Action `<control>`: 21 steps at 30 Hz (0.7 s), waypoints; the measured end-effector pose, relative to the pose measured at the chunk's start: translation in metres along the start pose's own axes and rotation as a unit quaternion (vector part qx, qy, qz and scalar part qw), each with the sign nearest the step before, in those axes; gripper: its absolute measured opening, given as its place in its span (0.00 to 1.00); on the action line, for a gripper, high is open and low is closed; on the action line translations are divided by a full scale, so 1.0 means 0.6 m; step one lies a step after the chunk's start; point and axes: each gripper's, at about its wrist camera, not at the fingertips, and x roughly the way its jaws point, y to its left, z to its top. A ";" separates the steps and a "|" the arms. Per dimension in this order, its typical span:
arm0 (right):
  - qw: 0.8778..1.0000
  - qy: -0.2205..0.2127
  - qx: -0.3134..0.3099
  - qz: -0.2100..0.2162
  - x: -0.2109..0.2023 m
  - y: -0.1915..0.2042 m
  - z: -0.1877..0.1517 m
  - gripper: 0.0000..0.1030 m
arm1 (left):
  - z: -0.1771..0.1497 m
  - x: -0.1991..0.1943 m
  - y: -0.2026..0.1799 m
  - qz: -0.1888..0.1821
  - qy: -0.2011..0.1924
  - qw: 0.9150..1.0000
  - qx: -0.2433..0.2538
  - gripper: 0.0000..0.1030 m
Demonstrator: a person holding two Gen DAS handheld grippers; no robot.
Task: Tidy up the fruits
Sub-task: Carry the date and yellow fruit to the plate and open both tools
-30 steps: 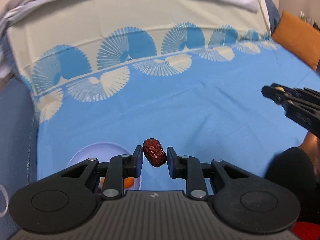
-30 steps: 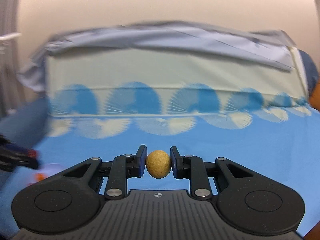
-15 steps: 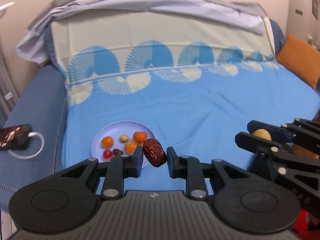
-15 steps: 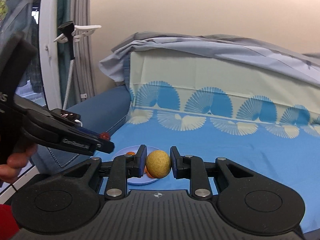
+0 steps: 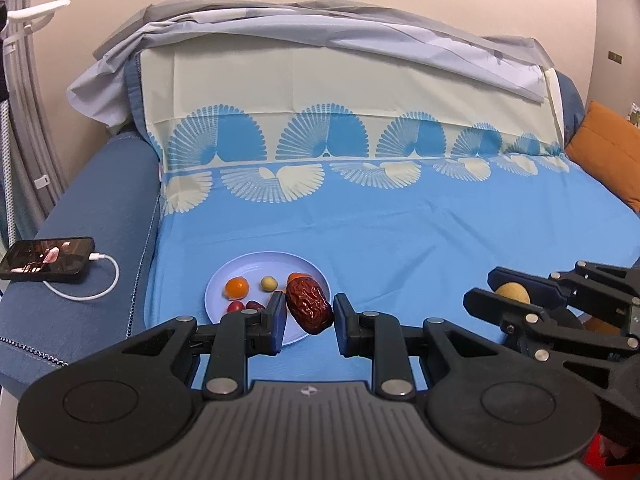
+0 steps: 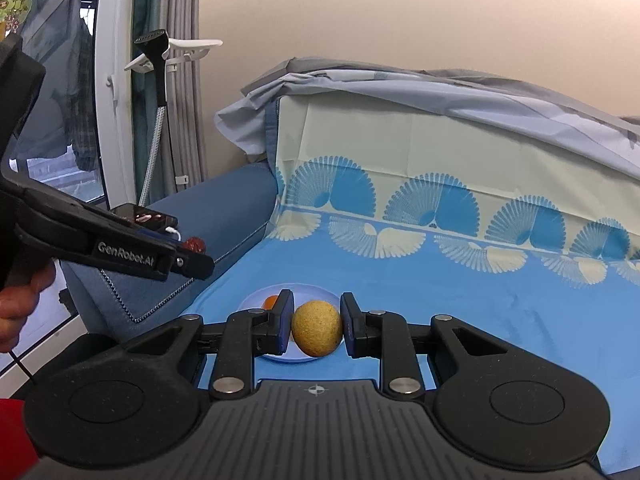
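Fruits in transit: left gripper [image 5: 309, 322] pinches a wrinkled red date [image 5: 309, 311] between its pads, tilted, held above the near rim of a pale blue plate [image 5: 248, 268] that lies just ahead of its fingertips on the blue sheet [image 5: 420, 232]. On the plate, beyond the left finger, sit a small orange fruit [image 5: 236, 287], a pale round fruit [image 5: 269, 283] and dark red pieces [image 5: 244, 305]. Right gripper [image 6: 316, 330] clamps a round yellow-tan fruit [image 6: 316, 333], with the plate directly beyond it. Right gripper appears at the right of the left gripper, apart from it. A phone [image 5: 48, 259] with white cable lies on the sofa arm, far left of both.
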 end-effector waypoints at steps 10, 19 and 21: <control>1.000 0.028 0.000 0.009 0.032 0.005 -0.007 0.26 | -0.004 0.021 0.025 0.009 0.014 1.000 -0.017 0.27; 0.999 0.052 0.005 0.012 0.062 0.005 -0.016 0.26 | -0.004 0.055 0.045 0.011 0.033 0.999 -0.026 0.27; 0.998 0.056 0.005 0.013 0.069 0.005 -0.016 0.26 | -0.003 0.062 0.049 0.012 0.036 0.999 -0.028 0.27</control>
